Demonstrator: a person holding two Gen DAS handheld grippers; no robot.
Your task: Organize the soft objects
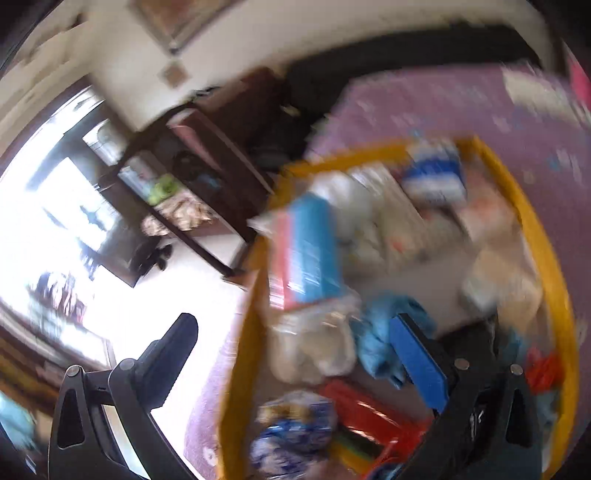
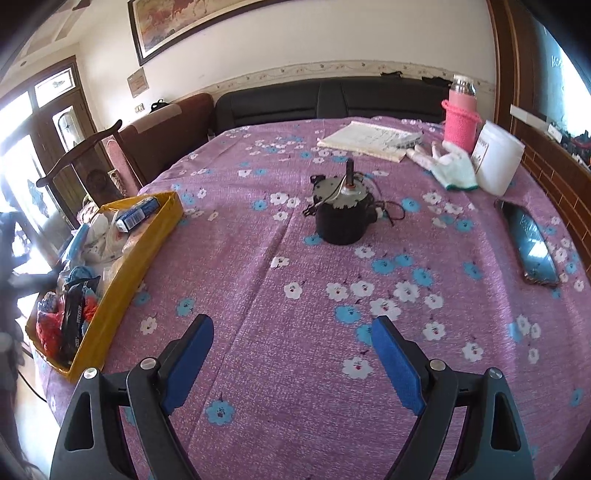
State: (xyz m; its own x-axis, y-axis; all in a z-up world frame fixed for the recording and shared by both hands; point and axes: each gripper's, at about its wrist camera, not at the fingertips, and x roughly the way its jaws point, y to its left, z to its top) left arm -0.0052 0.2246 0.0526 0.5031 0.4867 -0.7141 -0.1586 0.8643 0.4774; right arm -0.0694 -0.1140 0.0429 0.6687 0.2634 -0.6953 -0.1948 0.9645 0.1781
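Gaping right tool (image 2: pixel 291 360) above floral cloth (image 2: pixel 314 280), motor (image 2: pixel 341 214) there only, left tool (image 1: pixel 295 339) apparently open over blurred yellow box (image 1: pixel 546 236).

Cream wall (image 2: pixel 295 44), framed painting (image 2: pixel 177 26), black sofa (image 2: pixel 332 98), bright glazed door (image 2: pixel 37 122).

Right gripper (image 2: pixel 291 354) stood open over floral cloth (image 2: pixel 295 280); yellow box (image 2: pixel 122 280) of soft packets at left edge.

Both tools open, nothing gripped.
Left tool (image 1: pixel 291 345) is seen tilted downward, jaws spread wide, the view blurred. Right tool (image 2: pixel 291 347) is angled downward, blue pads (image 2: pixel 397 365) held well apart, nothing between them.
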